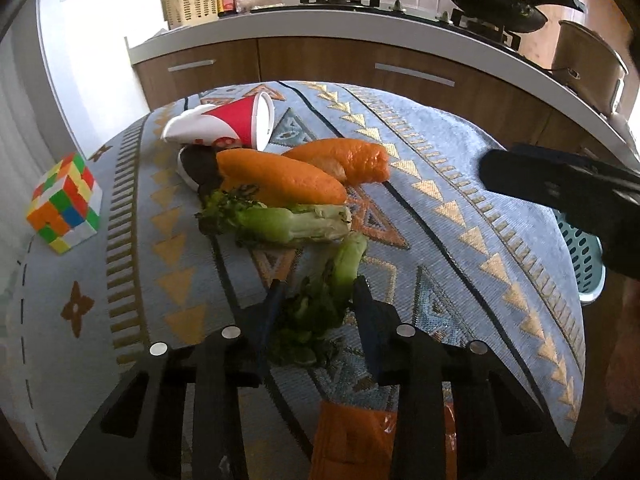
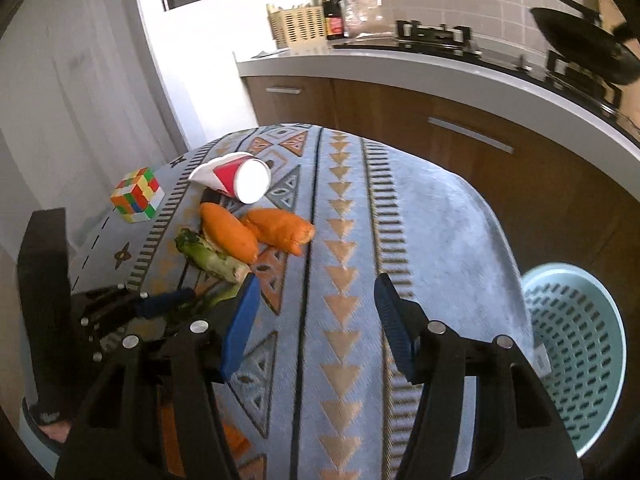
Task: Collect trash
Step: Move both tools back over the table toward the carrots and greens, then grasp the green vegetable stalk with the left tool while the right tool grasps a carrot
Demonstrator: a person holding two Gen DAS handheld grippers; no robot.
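On the patterned blue cloth (image 1: 440, 184) lies a heap of scraps: a crushed red and white paper cup (image 1: 236, 120), two orange pieces (image 1: 280, 178) and a pale green vegetable stalk (image 1: 288, 222). A second leafy green stalk (image 1: 344, 264) lies nearer, and my left gripper (image 1: 319, 286) is shut on its leafy end, one blue finger on each side. In the right wrist view my right gripper (image 2: 318, 284) hovers open over bare cloth, right of the heap, with nothing between its fingers. The cup (image 2: 240, 178) and the orange pieces (image 2: 256, 232) lie beyond it.
A colourful puzzle cube (image 1: 64, 202) sits near the table's left edge. A pale teal perforated basket (image 2: 576, 352) stands low beside the table's right side. Beyond the table runs a kitchen counter (image 2: 400, 64) with a stove and a black pan (image 1: 492, 4).
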